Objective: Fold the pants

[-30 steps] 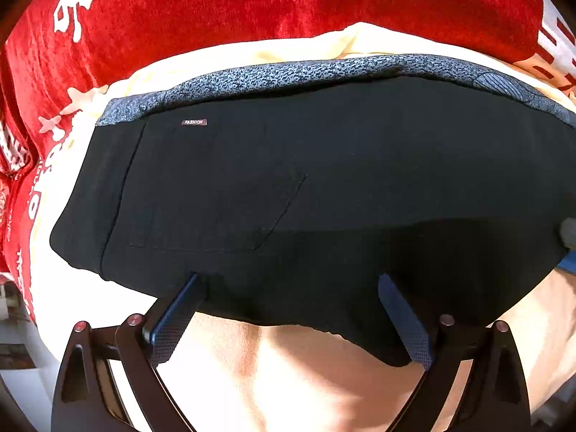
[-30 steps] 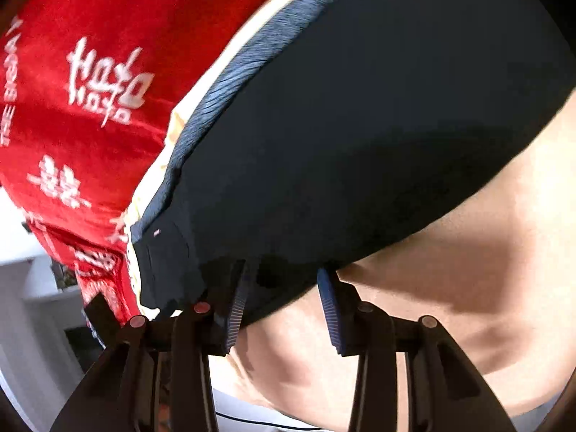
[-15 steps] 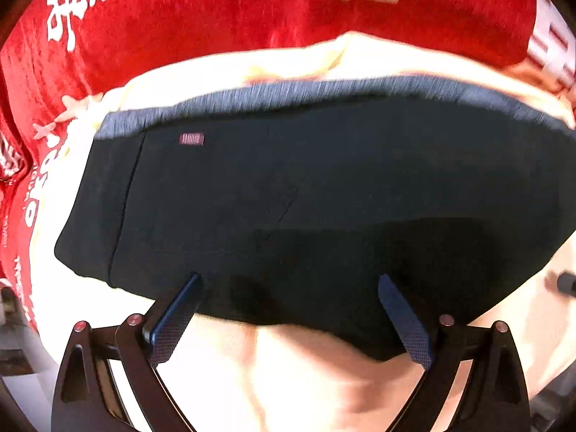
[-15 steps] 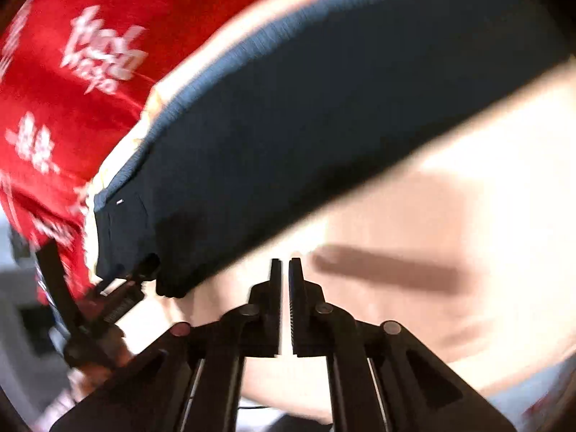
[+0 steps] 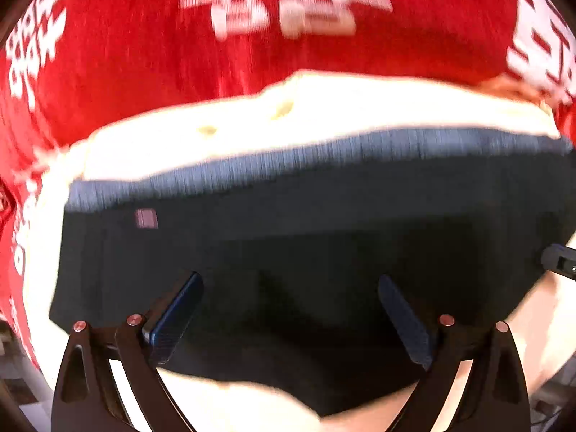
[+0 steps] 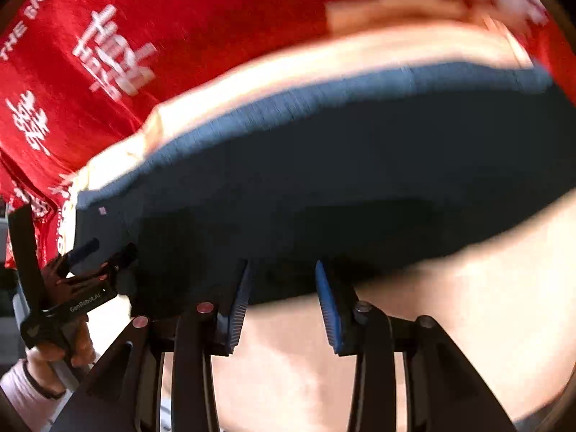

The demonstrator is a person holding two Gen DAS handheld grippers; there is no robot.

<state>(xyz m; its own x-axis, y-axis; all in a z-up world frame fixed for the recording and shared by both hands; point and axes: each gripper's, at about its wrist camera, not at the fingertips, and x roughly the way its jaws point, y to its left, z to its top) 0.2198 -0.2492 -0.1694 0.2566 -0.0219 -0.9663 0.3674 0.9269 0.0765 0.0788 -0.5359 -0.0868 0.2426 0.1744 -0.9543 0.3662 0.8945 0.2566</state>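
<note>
The black pants (image 5: 306, 237) lie folded on a cream surface (image 5: 252, 126), grey-blue waistband (image 5: 306, 154) at the far edge, a small label (image 5: 146, 218) at the left. My left gripper (image 5: 288, 288) is open, its fingers spread wide over the near edge of the pants. In the right wrist view the pants (image 6: 342, 180) fill the middle. My right gripper (image 6: 282, 280) is open, its blue pads (image 6: 239, 306) at the near edge of the pants. The left gripper (image 6: 97, 255) shows at the left there, over the pants' left end.
A red cloth with white characters (image 5: 288, 10) lies beyond the cream surface and also shows in the right wrist view (image 6: 118, 57). The person's hand (image 6: 57, 352) holds the left gripper. The tip of the right gripper (image 5: 558, 259) shows at the right edge.
My right gripper shut half a second ago away from the pants and has opened again at their near edge. My left gripper stayed open and moved forward over the pants.
</note>
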